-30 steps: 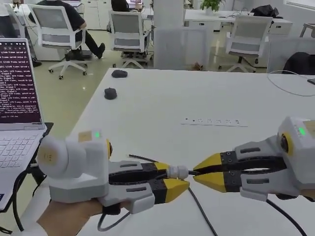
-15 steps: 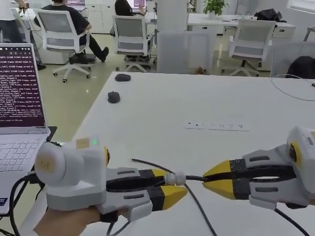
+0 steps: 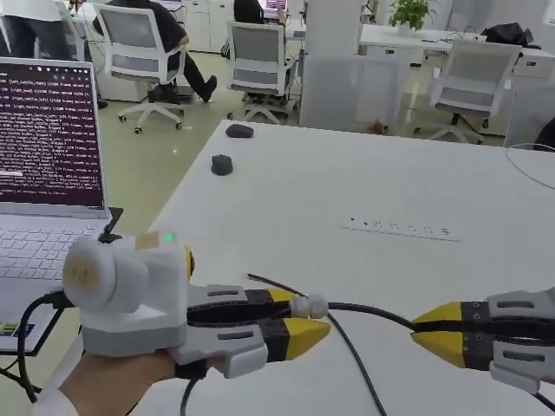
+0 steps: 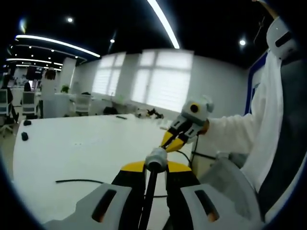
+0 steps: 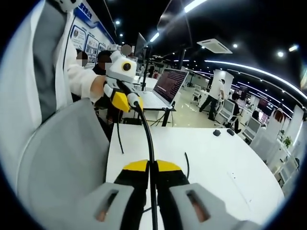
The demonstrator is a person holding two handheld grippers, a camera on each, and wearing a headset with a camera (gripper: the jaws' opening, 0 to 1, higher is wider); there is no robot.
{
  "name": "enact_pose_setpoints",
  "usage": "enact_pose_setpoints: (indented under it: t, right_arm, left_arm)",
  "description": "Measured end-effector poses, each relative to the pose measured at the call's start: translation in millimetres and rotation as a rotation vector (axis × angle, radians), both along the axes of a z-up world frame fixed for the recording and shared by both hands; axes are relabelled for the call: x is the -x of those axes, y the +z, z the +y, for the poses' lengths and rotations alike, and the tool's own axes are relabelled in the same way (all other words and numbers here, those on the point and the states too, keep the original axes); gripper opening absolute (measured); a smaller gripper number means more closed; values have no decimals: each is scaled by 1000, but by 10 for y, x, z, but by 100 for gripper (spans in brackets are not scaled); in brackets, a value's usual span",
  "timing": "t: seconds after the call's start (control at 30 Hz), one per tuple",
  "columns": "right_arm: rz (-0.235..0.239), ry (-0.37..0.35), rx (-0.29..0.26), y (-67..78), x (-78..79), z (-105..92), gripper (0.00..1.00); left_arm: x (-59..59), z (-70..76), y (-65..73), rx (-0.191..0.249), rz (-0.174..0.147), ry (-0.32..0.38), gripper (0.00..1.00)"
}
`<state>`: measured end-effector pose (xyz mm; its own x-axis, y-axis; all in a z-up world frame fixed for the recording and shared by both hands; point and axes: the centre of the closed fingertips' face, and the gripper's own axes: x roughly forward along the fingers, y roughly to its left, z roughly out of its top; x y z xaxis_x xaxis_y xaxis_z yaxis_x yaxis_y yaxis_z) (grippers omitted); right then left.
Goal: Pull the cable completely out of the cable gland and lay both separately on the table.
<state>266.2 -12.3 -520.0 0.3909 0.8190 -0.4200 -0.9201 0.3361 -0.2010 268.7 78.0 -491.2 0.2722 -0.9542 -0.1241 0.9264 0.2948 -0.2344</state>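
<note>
Head view, nearest first: the left gripper [image 3: 309, 315], a grey-white plastic body with black jaws and yellow tips, is clamped on the cable gland [image 3: 310, 305], a small pale rounded fitting that juts just past its tips. The black, round cable [image 3: 368, 310] comes out of the gland and spans the open air to the right gripper [image 3: 420, 328], whose yellow tips are clenched on it. Both task things are held above the white table [image 3: 364, 182], near its front edge. Another black strand lies on the smooth tabletop beneath the grippers, its loose end just behind the left jaws.

Left gripper view has the gland [image 4: 156, 159] seated between the tips, with the cable running back down between the jaws and the right gripper [image 4: 171, 140] beyond. Right gripper view has the cable [image 5: 152, 158] pinched between its jaws, leading on to the left gripper [image 5: 128, 101].

To the left stands an open laptop [image 3: 48, 147] with a lit text screen. Further out lie a flat white strip [image 3: 401, 230] and two dark mice [image 3: 223, 164]. Office chairs [image 3: 253, 54] stand beyond the table.
</note>
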Motion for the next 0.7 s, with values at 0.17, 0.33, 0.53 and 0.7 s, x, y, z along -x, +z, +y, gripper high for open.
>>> enact_pose_setpoints:
  t: [0.17, 0.33, 0.53, 0.7]
  right_arm:
    - [12, -31, 23, -101, -2, -80, 3]
    - [25, -62, 19, -187, 26, -170, 3]
    - [33, -82, 18, -216, 47, -203, 3]
    - [38, -106, -4, -143, 43, -222, 5]
  left_arm:
    - [19, 12, 3, 8, 6, 4, 15]
    - [43, -11, -2, -3, 4, -9, 15]
    - [60, -91, 13, -6, 2, -32, 15]
    - [-9, -78, 14, -5, 18, -19, 15]
